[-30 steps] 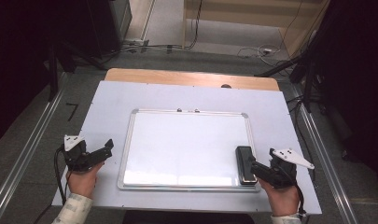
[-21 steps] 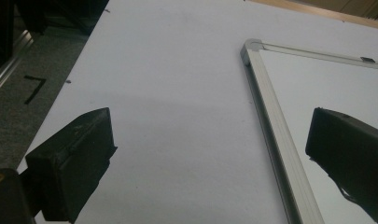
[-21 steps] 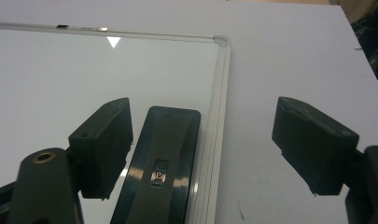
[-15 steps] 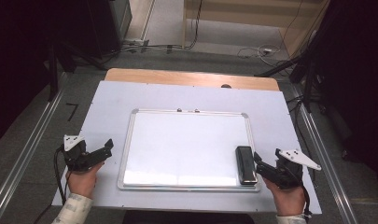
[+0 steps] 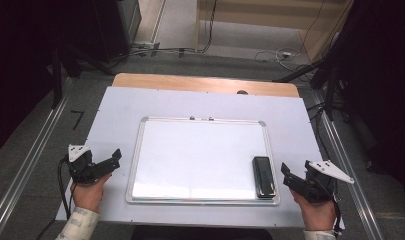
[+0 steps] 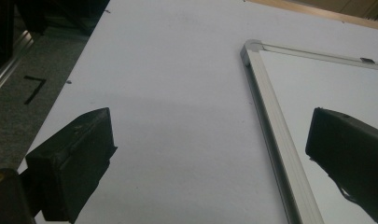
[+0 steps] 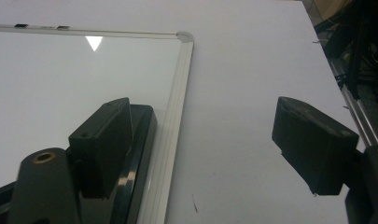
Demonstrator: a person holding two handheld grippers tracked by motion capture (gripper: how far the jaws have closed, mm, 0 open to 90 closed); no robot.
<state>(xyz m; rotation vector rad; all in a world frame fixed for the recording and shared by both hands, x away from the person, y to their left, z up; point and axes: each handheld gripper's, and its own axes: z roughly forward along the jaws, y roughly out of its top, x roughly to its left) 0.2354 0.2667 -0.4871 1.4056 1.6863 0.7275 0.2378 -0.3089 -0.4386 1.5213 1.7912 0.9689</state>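
Observation:
A whiteboard [image 5: 200, 155] with a silver frame lies flat in the middle of the white table. A black eraser [image 5: 264, 176] rests on its lower right corner, lengthwise along the right frame. My right gripper [image 5: 286, 175] is just right of the board, open, with nothing between its jaws. In the right gripper view [image 7: 203, 112] the eraser [image 7: 143, 125] lies behind the left jaw and the board frame [image 7: 179, 84] runs up the gap. My left gripper [image 5: 113, 160] is open and empty beside the board's left edge; its own view [image 6: 210, 126] shows the frame [image 6: 266, 116].
Two small clips [image 5: 200, 118] sit on the board's top frame. A wooden strip [image 5: 205, 84] borders the table's far edge. Metal rails [image 5: 30, 165] run along both sides, and cables [image 5: 270, 55] lie on the floor beyond.
My right gripper has drawn back to the right, away from the eraser, which stays in place on the board. The left gripper has hardly moved.

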